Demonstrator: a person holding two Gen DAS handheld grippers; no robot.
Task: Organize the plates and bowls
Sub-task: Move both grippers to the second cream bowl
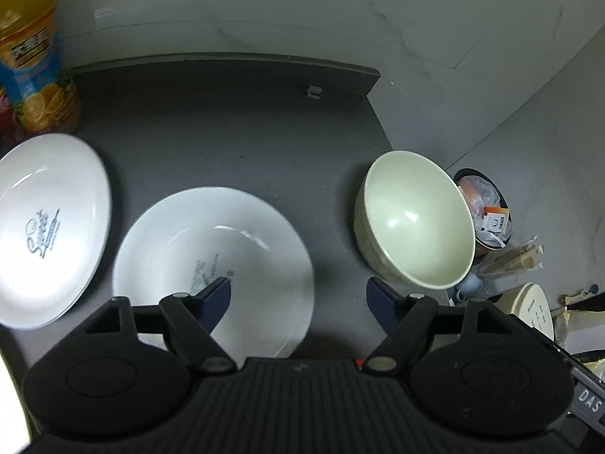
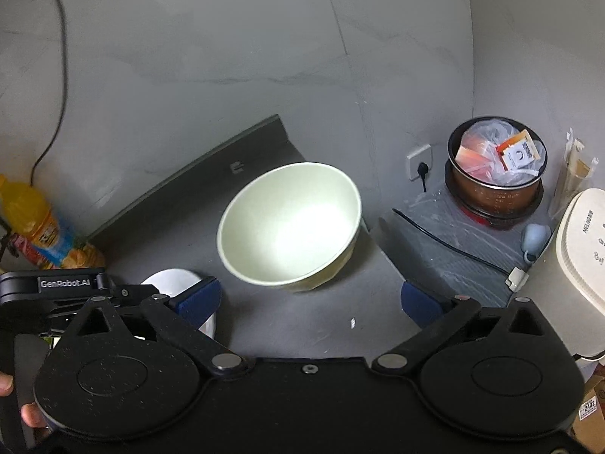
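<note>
Nothing stacked yet as far as I can see: two white plates and one pale green bowl [image 1: 414, 219] sit apart on the dark counter [image 1: 234, 132], so the sorting looks barely begun.

Left tool [image 1: 298, 295] is spread wide, holding nothing, hovering low over the near plate [image 1: 211, 265] (its left fingertip [image 1: 217, 291] overlaps the plate's centre print in the left wrist view; contact can't be told). Second plate [image 1: 49, 227], with the "Sweet" logo, lies to that one's left, near it, beside an orange drink bottle [image 1: 34, 56].

Right tool [image 2: 310, 299] is also released and empty, jaws wide. The bowl stands upright just ahead of it, roughly centred between the fingers but clear of both, near the counter's right edge.

Left to do, I'd judge: put plate on plate, then place the bowl. A bin [image 2: 495, 174] of rubbish sits off the counter to the right.
</note>
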